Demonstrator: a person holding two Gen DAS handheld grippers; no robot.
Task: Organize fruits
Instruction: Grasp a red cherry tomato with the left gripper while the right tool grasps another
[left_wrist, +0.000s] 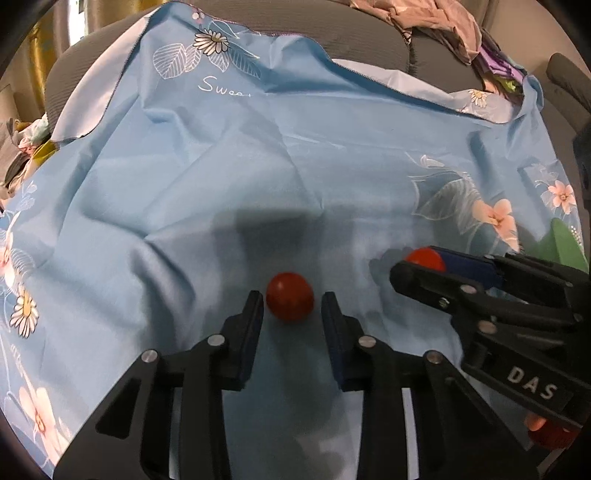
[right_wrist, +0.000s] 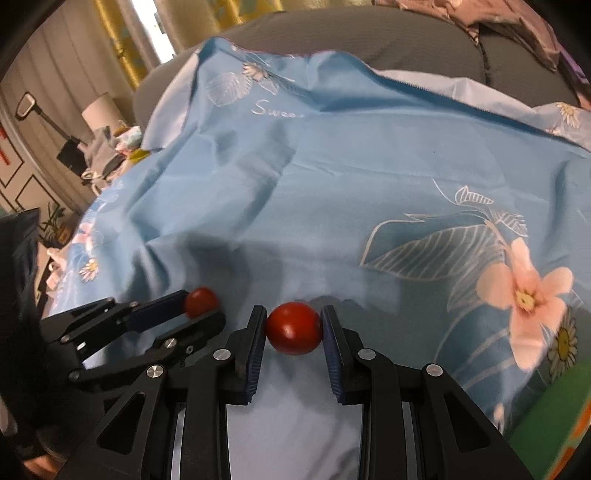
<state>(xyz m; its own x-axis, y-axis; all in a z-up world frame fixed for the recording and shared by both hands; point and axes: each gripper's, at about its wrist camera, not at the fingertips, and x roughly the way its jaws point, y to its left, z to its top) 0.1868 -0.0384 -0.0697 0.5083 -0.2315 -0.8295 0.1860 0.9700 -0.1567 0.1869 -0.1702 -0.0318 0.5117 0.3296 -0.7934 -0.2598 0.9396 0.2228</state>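
Two small red tomatoes are on a light blue flowered cloth (left_wrist: 258, 166). In the left wrist view, one tomato (left_wrist: 290, 301) lies on the cloth between the tips of my left gripper (left_wrist: 291, 306), whose jaws stand slightly apart from it. In the right wrist view, my right gripper (right_wrist: 293, 325) is shut on the other tomato (right_wrist: 294, 328), both pads touching it. The right gripper with its tomato (left_wrist: 424, 260) also shows at the right of the left wrist view. The left gripper and its tomato (right_wrist: 201, 301) show at the left of the right wrist view.
The cloth (right_wrist: 332, 166) covers a grey sofa (left_wrist: 332, 33). Crumpled clothes (left_wrist: 443, 26) lie at the back right. A green object (left_wrist: 563, 245) sits at the cloth's right edge. Clutter and a lamp (right_wrist: 98, 109) stand at the far left.
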